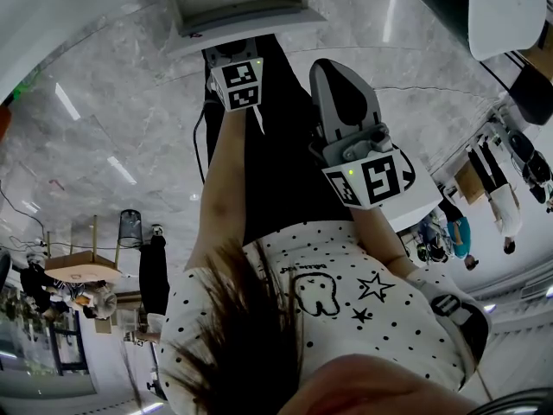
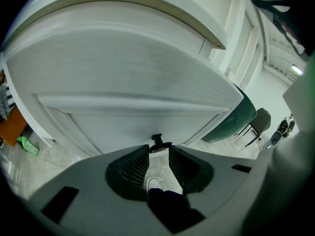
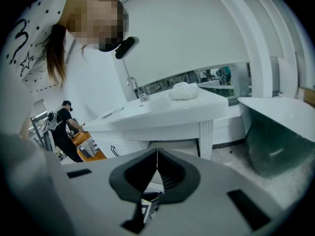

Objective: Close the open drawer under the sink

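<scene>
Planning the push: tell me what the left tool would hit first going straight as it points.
Likely the black handle on the white drawer front, right at the open tips of the left tool; depth is unclear.

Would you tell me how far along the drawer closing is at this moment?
Done: nothing yet. In the head view the drawer looks pulled out. In hand: the left tongs, jaws apart, sit at its black handle and do not appear to pinch it. The right tongs are shut and empty. Left: push the drawer fully in.
</scene>
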Demonstrator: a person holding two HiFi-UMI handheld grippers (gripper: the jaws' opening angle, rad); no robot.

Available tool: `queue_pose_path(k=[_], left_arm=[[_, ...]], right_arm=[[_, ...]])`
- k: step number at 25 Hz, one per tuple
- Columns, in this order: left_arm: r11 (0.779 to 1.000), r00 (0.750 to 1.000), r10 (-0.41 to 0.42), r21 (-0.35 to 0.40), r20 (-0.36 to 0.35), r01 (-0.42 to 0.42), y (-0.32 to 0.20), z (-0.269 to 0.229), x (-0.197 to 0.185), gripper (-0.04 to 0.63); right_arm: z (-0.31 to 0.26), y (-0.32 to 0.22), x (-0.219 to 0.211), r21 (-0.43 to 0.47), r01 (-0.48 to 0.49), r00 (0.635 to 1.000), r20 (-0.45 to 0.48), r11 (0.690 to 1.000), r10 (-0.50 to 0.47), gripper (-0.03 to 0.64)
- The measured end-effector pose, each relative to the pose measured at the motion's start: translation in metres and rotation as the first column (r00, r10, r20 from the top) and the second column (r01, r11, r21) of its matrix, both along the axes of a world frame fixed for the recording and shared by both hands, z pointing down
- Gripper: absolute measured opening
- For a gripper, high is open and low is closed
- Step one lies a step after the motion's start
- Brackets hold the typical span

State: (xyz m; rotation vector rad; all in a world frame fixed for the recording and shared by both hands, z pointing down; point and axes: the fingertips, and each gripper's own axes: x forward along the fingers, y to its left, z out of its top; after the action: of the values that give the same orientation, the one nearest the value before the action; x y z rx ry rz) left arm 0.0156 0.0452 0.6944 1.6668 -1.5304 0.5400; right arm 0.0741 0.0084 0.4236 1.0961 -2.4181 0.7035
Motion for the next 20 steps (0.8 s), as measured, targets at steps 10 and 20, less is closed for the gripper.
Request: queue_pose_path(k=[10, 20], left_arm=[[0.997, 0.997, 0.027, -0.073, -0.066, -0.032, 0.037, 0.004, 0.003, 0.121], [0.999, 0.998, 0.032, -0.043, -0.048, -0.034, 0.032, -0.010, 0.004, 0.123]], right_arm=[[0.000, 0.006, 0.001, -0.003, 0.015, 1.000, 0.007, 1.000, -0.015, 0.015], [-0.003, 0.007, 0.002, 0.001, 0.020, 1.000, 0.010, 1.000, -0.020, 0.015]])
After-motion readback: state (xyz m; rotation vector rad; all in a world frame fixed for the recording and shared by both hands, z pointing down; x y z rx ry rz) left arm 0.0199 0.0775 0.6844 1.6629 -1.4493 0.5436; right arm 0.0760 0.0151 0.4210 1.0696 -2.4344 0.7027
